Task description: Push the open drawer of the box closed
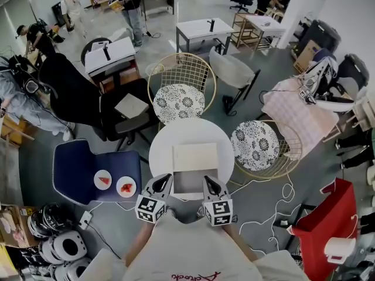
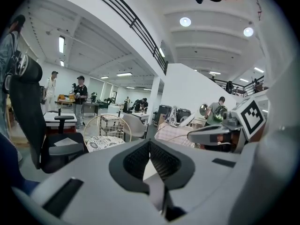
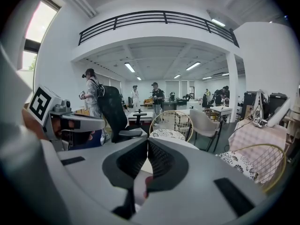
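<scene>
Push with left gripper and right gripper, both clenched shut, empty. Aim at open drawer, 6 o'clock side of box on round desk. Press evenly, slowly, straight toward 12 o'clock.

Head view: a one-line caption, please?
Left tool and right tool, both shut, flank the open drawer of a pale box on a round white table.

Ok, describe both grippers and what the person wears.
The left gripper and right gripper match: pale grey shells, black ribbed pads, each carrying a cube of black-and-white square markers. The person wears a cream top with red print.
</scene>
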Tool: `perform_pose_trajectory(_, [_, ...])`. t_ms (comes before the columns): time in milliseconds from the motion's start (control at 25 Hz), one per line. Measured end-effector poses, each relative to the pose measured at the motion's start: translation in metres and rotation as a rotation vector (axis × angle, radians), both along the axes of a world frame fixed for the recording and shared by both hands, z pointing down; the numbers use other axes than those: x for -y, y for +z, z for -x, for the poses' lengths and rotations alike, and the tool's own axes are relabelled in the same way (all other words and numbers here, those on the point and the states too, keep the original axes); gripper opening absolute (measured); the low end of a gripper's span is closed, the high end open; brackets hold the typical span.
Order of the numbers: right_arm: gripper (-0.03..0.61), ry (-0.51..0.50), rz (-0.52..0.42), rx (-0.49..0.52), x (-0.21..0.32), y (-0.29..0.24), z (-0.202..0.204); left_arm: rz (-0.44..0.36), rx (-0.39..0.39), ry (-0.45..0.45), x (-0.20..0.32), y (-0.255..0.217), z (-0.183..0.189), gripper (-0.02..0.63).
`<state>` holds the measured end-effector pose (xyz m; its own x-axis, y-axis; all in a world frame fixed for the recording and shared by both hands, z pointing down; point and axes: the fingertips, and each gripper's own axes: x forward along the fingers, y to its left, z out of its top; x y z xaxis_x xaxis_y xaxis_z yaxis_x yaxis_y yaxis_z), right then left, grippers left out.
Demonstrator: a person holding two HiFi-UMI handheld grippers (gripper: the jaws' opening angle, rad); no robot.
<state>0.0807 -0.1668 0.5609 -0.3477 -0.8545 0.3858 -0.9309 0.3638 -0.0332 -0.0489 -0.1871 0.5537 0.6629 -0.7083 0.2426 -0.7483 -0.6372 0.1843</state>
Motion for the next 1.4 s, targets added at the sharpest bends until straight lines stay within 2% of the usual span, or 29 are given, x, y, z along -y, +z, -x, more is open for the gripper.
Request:
perform_pose_trajectory(280, [0.015,-0.029,0.081,-0.005,-0.024,0.026,0.008,0.067,0.003,-0.007,-0.016,0.023,0.003,0.012])
perform_pose_trajectory(480, [0.016,-0.035,0.205,-0.013,-0.061,0.062,0.008,0.166,0.002,0.015,-0.046,0.054,0.001,0.012])
perform_pose_trajectory(840, [0.017,-0.003,0.369,0.003,-0.111,0.124,0.006,0.279,0.024,0.007,-0.076,0.102,0.010,0.012])
perform_pose_trajectory(1080, [0.017,0.005,0.433,0.003,-0.134,0.151,0.003,0.338,0.035,-0.003,-0.099,0.126,0.013,0.012])
perform_pose_trajectory(1240, [0.020,-0.008,0.455,0.006,-0.142,0.163,0.005,0.350,0.030,0.007,-0.111,0.130,0.008,0.013])
perform_pose_trajectory(1280, [0.032,-0.013,0.460,0.007,-0.142,0.166,0.007,0.349,0.029,0.008,-0.112,0.129,0.007,0.012])
perform_pose_trajectory(1360, [0.142,-0.019,0.471,0.008,-0.142,0.171,0.010,0.347,0.028,0.005,-0.112,0.127,0.008,0.012])
perform_pose_trajectory(1400, [0.167,-0.016,0.476,0.006,-0.140,0.174,0.012,0.345,0.027,0.002,-0.112,0.126,0.009,0.013])
